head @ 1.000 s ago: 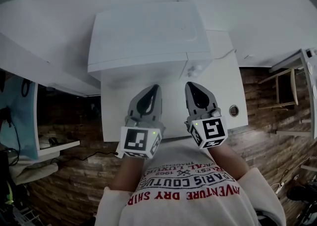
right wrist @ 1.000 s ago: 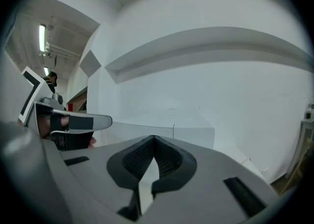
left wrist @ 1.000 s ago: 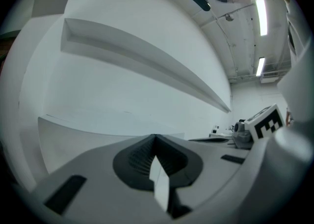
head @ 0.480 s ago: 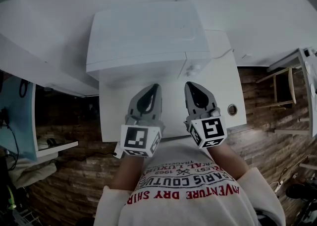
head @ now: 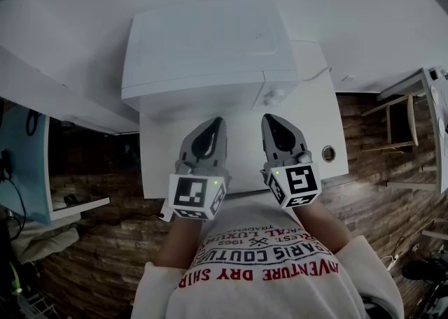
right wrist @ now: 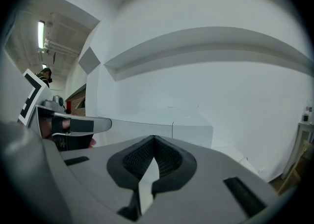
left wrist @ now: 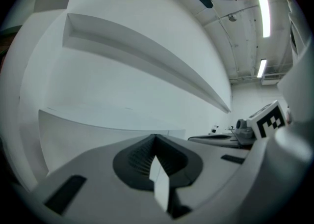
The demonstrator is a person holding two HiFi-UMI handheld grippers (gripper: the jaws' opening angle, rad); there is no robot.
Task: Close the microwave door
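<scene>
A white microwave (head: 210, 52) stands at the back of a white table (head: 315, 125), against the wall. Its door face (head: 199, 97) looks flush with the body, with two knobs (head: 276, 95) to its right. The right gripper view shows the same microwave (right wrist: 162, 129) straight ahead with a closed seam beside the control panel. My left gripper (head: 214, 123) and right gripper (head: 269, 120) hover side by side over the table's front part, short of the microwave. Both are shut with nothing between the jaws (left wrist: 156, 138) (right wrist: 154, 139).
A small round metal object (head: 328, 154) lies on the table's right edge. A long wall shelf (left wrist: 147, 56) runs above the microwave. A white counter (head: 56, 101) sits at the left, a wooden stool (head: 402, 125) at the right, and wood flooring below.
The view has shifted slightly; both grippers stay shut in nearly the same place in front of the microwave.
</scene>
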